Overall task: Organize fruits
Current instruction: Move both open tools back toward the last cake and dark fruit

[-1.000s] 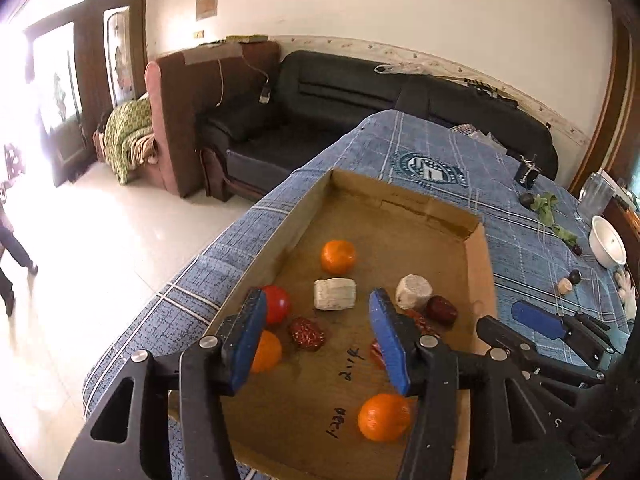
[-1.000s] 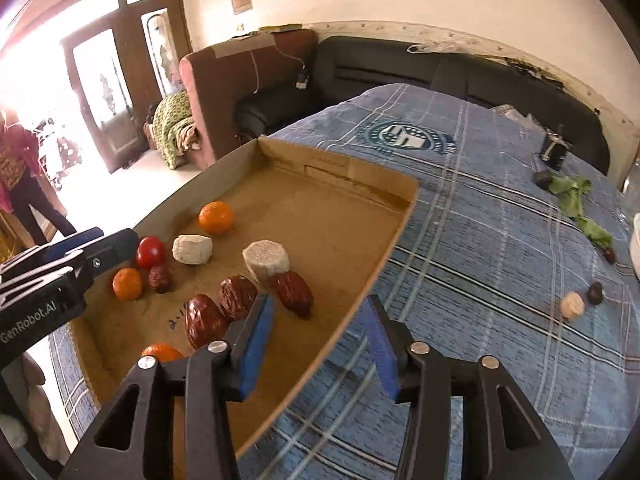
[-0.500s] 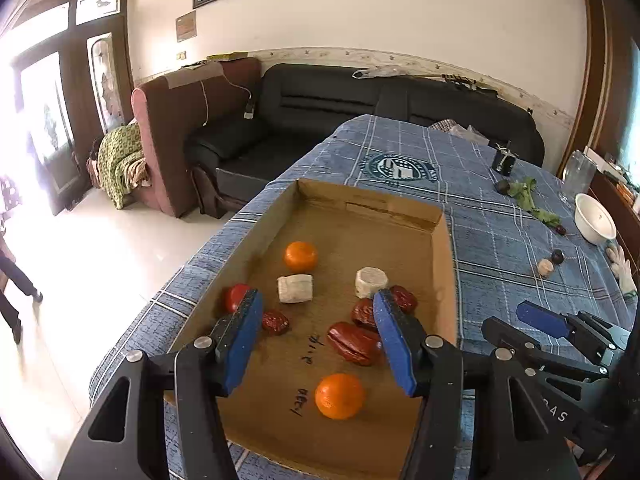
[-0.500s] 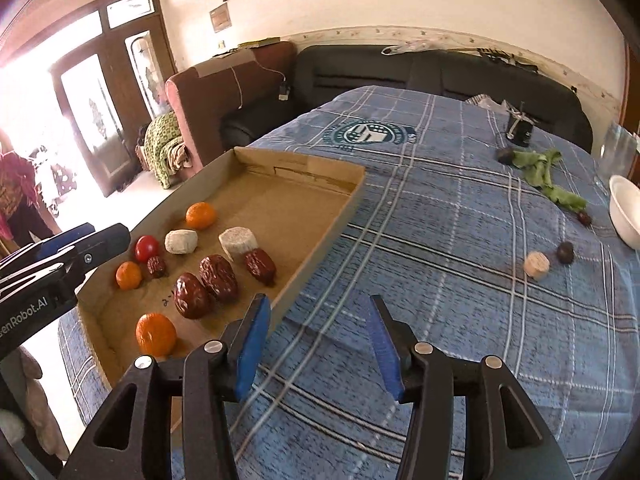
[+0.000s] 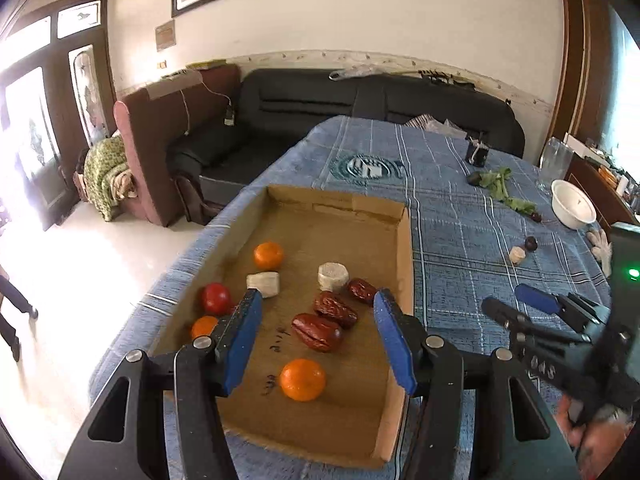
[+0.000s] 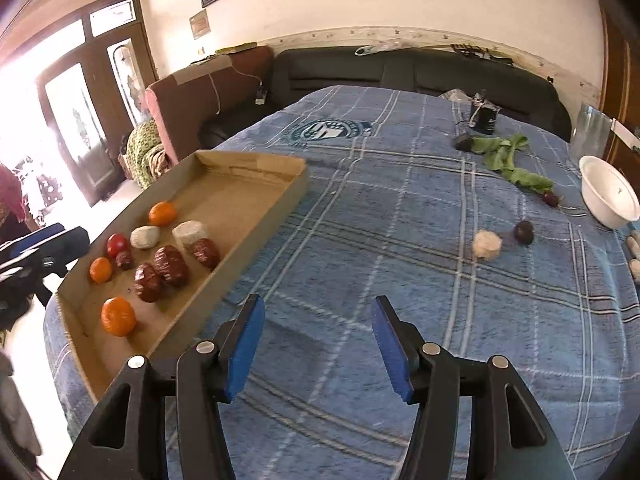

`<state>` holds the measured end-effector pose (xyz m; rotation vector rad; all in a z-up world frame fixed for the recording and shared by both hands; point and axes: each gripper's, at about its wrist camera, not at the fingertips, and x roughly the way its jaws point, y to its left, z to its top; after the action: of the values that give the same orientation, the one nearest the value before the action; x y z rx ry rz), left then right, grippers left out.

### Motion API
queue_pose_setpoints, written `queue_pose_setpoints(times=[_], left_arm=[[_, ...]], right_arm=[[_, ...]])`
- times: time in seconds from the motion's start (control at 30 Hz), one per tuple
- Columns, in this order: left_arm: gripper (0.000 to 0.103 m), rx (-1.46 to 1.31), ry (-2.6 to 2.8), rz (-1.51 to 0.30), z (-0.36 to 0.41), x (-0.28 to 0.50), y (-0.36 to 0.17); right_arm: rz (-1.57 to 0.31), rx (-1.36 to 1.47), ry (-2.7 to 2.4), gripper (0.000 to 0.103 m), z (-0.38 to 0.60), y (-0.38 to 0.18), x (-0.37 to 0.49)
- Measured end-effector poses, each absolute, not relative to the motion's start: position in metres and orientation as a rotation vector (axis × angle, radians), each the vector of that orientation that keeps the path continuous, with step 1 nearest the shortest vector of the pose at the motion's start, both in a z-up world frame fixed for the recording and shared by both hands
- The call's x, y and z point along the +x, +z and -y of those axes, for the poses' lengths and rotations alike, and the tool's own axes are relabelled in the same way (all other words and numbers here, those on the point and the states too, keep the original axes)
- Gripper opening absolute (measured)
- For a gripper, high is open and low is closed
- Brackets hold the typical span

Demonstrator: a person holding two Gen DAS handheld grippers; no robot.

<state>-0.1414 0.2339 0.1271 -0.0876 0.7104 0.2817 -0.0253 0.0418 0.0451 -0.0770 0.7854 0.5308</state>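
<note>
A cardboard tray (image 5: 404, 264) on the blue checked cloth holds three oranges (image 5: 302, 379), a tomato (image 5: 216, 298), three dates (image 5: 316, 332) and two white chunks (image 5: 333, 276). My left gripper (image 5: 316, 296) hovers open above the tray's near half, with nothing between its pads. My right gripper (image 6: 317, 302) is over bare cloth to the right of the tray (image 6: 260, 216). Its jaws are opening and hold nothing. Further right on the cloth lie a white chunk (image 6: 487, 244) and a dark round fruit (image 6: 524, 232).
Leafy greens (image 6: 504, 156) with a small red radish (image 6: 551, 199), a white bowl (image 6: 608, 196), a glass jug (image 6: 592, 128) and a small black object (image 6: 484, 114) sit at the far right. A black sofa (image 5: 360, 100) stands behind the table, whose edge drops off left of the tray.
Both grippers have drawn back and risen from the tray. The right one has swung right, from the tray's edge to open cloth, and its jaws have widened.
</note>
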Motion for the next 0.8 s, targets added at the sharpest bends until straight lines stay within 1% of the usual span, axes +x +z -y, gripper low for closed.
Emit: queue_pose_setpoints(times=[0.13, 0.23, 0.4, 0.5, 0.57, 0.6, 0.63, 0.8], left_arm=[[0.057, -0.061, 0.389, -0.651, -0.242, -0.172, 0.149], [0.057, -0.102, 0.465, -0.636, -0.253, -0.192, 0.161], [0.057, -0.128, 0.541, -0.595, -0.254, -0.222, 0.186], [0.058, -0.113, 0.581, -0.546, -0.248, -0.245, 0.209], [0.061, -0.102, 0.611, -0.514, -0.245, -0.260, 0.221], [0.066, -0.095, 0.624, -0.500, -0.245, -0.266, 0.226], [0.068, -0.084, 0.643, -0.483, -0.243, -0.274, 0.230], [0.069, -0.094, 0.709, -0.456, -0.250, -0.301, 0.238]], right_arm=[[-0.769, -0.005, 0.540, 0.061, -0.021, 0.040, -0.013], [-0.785, 0.075, 0.557, 0.061, -0.004, 0.032, -0.005], [-0.758, 0.094, 0.522, 0.061, 0.014, 0.029, -0.006], [-0.766, 0.134, 0.528, 0.063, 0.022, 0.027, -0.003], [-0.782, 0.149, 0.525, 0.063, 0.025, 0.024, 0.000], [-0.787, 0.155, 0.522, 0.063, 0.025, 0.022, 0.001], [-0.791, 0.160, 0.522, 0.063, 0.026, 0.021, 0.002], [-0.802, 0.145, 0.524, 0.063, 0.023, 0.018, 0.003]])
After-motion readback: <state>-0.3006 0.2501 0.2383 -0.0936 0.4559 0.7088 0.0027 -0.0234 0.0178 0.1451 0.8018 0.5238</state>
